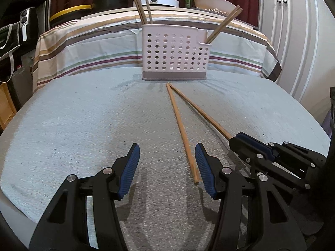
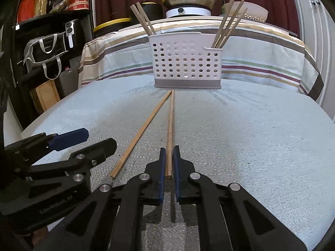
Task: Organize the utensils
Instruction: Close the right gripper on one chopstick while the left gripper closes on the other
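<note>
From the left wrist, the left gripper (image 1: 167,163) hangs spread over the pale blue mat (image 1: 73,125), the near chopstick (image 1: 182,133) lying just inside its right finger; the other chopstick (image 1: 199,110) runs to the right gripper (image 1: 240,140). From the right wrist, that gripper is pinching its chopstick's near end. The step looks like pickup; next calls for lifting it into the white perforated holder (image 2: 186,60), where others already stand. Behind sit a striped cloth (image 2: 261,48) and cluttered shelves (image 2: 52,21).

Your left gripper (image 1: 167,167) hovers low with its jaws spread wide; your right gripper (image 2: 168,163), just beside it, has its jaws pinched nearly together.
</note>
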A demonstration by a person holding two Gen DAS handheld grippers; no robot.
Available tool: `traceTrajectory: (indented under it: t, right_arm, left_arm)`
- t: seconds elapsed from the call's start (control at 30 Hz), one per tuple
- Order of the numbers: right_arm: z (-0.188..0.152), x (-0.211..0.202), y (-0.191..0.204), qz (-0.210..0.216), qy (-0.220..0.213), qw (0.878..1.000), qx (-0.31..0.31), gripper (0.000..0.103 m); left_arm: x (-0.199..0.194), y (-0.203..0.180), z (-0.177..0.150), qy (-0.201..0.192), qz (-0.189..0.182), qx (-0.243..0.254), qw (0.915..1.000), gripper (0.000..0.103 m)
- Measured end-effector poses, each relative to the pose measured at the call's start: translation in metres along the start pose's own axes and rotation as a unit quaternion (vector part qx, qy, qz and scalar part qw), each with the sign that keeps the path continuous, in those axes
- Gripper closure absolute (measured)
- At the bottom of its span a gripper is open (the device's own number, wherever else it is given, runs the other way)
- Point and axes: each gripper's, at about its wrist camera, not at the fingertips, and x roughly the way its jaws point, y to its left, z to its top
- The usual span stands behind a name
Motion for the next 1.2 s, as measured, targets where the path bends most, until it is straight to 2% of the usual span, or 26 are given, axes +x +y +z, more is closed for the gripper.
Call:
traceTrajectory:
  t: [0.33,0.57,0.77,0.97,1.2]
  right_arm:
    - [0.0,-0.007,-0.012,-0.007,-0.01,1.0,0.008,0.095]
    - [-0.001,-0.009,-0.026,-0.016,-0.013,1.0,0.024,0.095]
    - [-0.003,-0.004,-0.03,-0.01,-0.006,0.999,0.03,0.095]
    - [-0.005,-0.002,-0.034,-0.004,0.001,0.999,0.041,0.095]
    - [-0.007,-0.004,-0.024,0.007,0.002,1.0,0.027,0.095]
  left_arm:
    - [0.017,-0.004,-0.007,0.03,0.006,0.006,0.9995,0.049]
    - [0.017,0.009,-0.007,0.027,0.02,-0.017,0.9993,0.051]
    - [0.016,-0.001,-0.01,0.015,0.005,-0.005,0.9999,0.065]
    - [0.015,-0.004,-0.012,0.006,0.001,-0.004,1.0,0.065]
    - [0.016,-0.003,-0.012,0.002,0.0,-0.008,1.0,0.065]
